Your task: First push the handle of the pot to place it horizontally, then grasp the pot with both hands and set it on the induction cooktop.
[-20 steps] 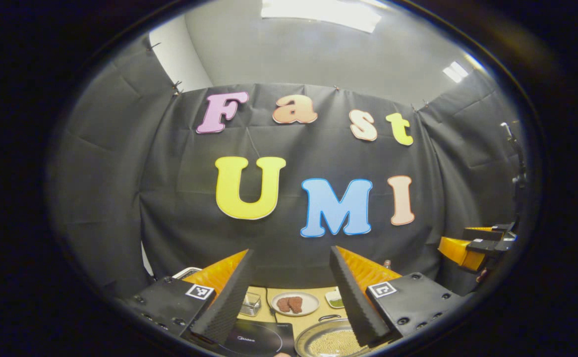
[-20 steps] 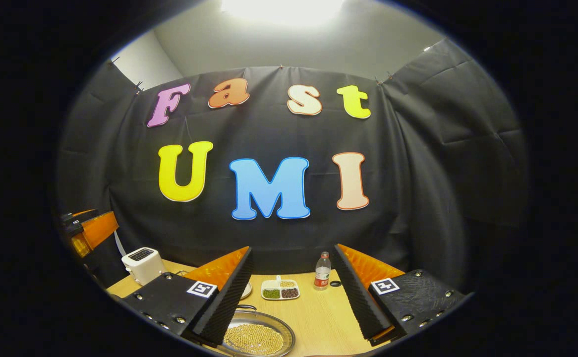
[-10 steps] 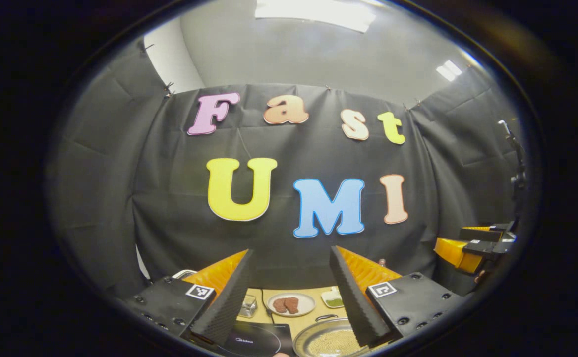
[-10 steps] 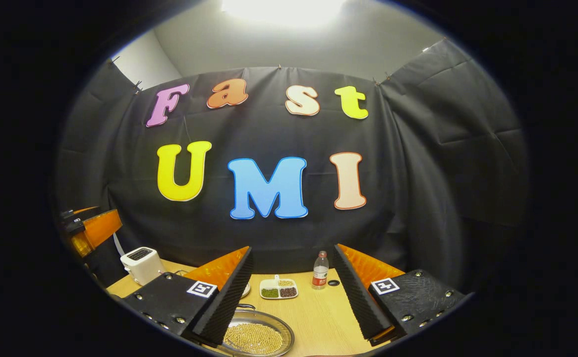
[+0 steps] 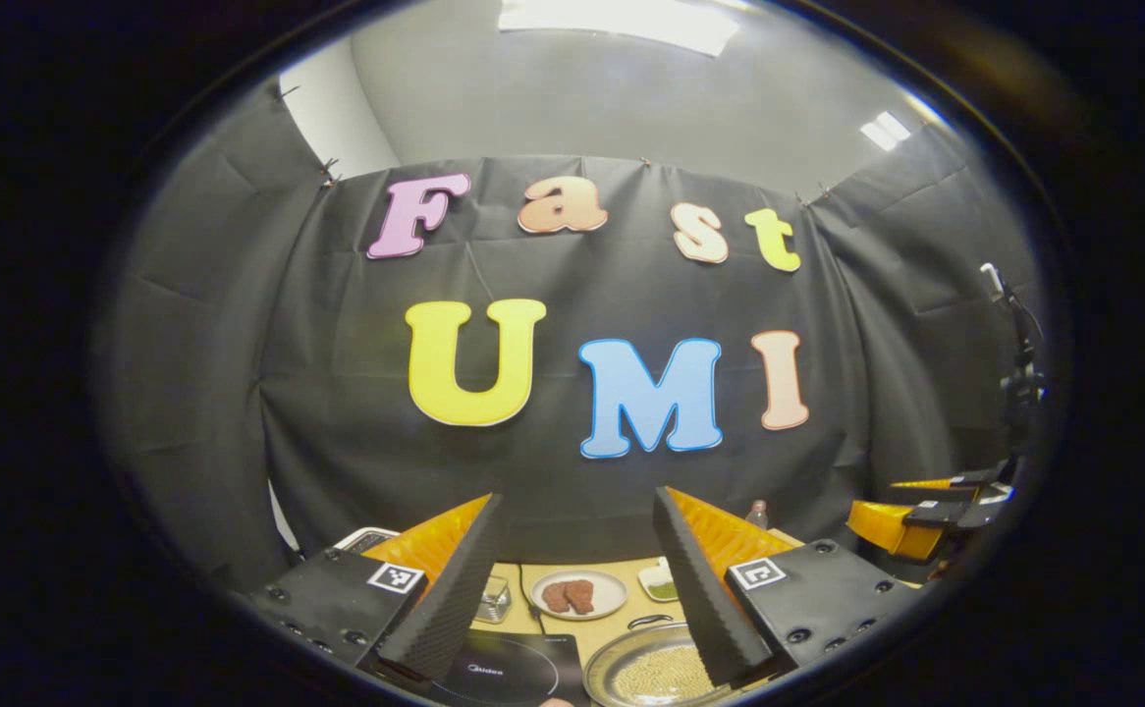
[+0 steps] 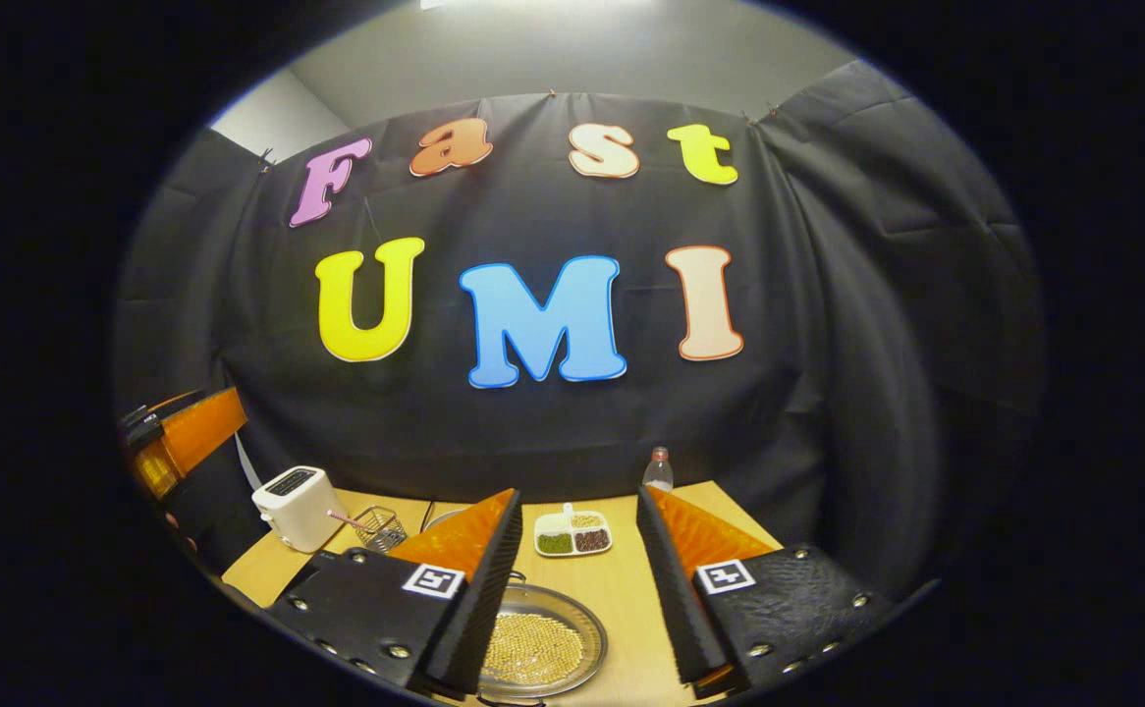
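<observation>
Tipped downward since a second ago, so more of the bench (image 6: 631, 599) now shows in the right gripper view; jaws drawn a little closer together too. Right hand-held gripper (image 6: 572, 589) open on nothing, held above the bench, with the pot (image 6: 538, 646) of pale beans below between its fingers, nearer the left finger. Left hand-held gripper (image 5: 572, 589) likewise wide open and empty, raised over the near edge of the bench. Below it, in the left gripper view, the black induction cooktop (image 5: 499, 673) at lower left, the pot just beside it to the right, not on it. Pot's thin handle (image 5: 651, 621) lying at the far rim. Small white brand mark on the cooktop, too blurred to read. Square black-and-white markers on each gripper body. Farther back: plate of brown meat (image 5: 577, 594), divided dish of beans (image 6: 572, 537), water bottle (image 6: 658, 469), white toaster (image 6: 293, 506), wire basket (image 6: 376, 525).
</observation>
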Available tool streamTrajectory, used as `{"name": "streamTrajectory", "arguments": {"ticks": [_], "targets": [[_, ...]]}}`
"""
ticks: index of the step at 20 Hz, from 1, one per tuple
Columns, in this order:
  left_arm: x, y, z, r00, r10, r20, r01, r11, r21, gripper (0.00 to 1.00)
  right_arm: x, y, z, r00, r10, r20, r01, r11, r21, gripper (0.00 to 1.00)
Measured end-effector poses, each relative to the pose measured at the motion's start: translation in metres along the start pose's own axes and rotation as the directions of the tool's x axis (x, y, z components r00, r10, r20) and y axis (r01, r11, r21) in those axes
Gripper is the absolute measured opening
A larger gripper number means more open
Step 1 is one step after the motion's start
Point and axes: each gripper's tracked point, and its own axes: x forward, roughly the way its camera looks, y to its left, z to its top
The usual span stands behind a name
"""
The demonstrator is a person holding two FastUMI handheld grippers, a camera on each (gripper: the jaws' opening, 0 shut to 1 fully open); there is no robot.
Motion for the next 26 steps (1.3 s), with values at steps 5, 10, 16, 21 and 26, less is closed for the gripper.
{"name": "streamTrajectory", "arguments": {"ticks": [5,10,16,21,26], "targets": [[0.001,0.006,-0.008,1.0,0.019,-0.016,-0.019,1.0,-0.005,0.97,0.003,0.013,-0.037,0.991,0.041,-0.126,-0.039,0.999,0.018,0.33],[-0.001,0.011,-0.015,0.999,0.023,-0.027,-0.022,1.0,0.007,0.97,0.003,0.033,-0.084,0.952,0.119,-0.281,-0.118,0.993,0.021,0.03],[-0.004,0.029,-0.019,0.998,0.048,-0.04,-0.048,0.999,0.004,0.97,-0.001,0.071,-0.14,0.87,0.218,-0.442,-0.222,0.974,0.044,0.03],[-0.009,0.043,-0.02,0.996,0.077,-0.043,-0.077,0.997,-0.001,0.97,-0.021,0.098,-0.202,0.725,0.29,-0.625,-0.305,0.949,0.086,0.03],[-0.015,0.053,-0.023,0.993,0.107,-0.052,-0.107,0.994,-0.007,1.0,-0.042,0.115,-0.25,0.588,0.328,-0.74,-0.364,0.924,0.12,0.04]]}}
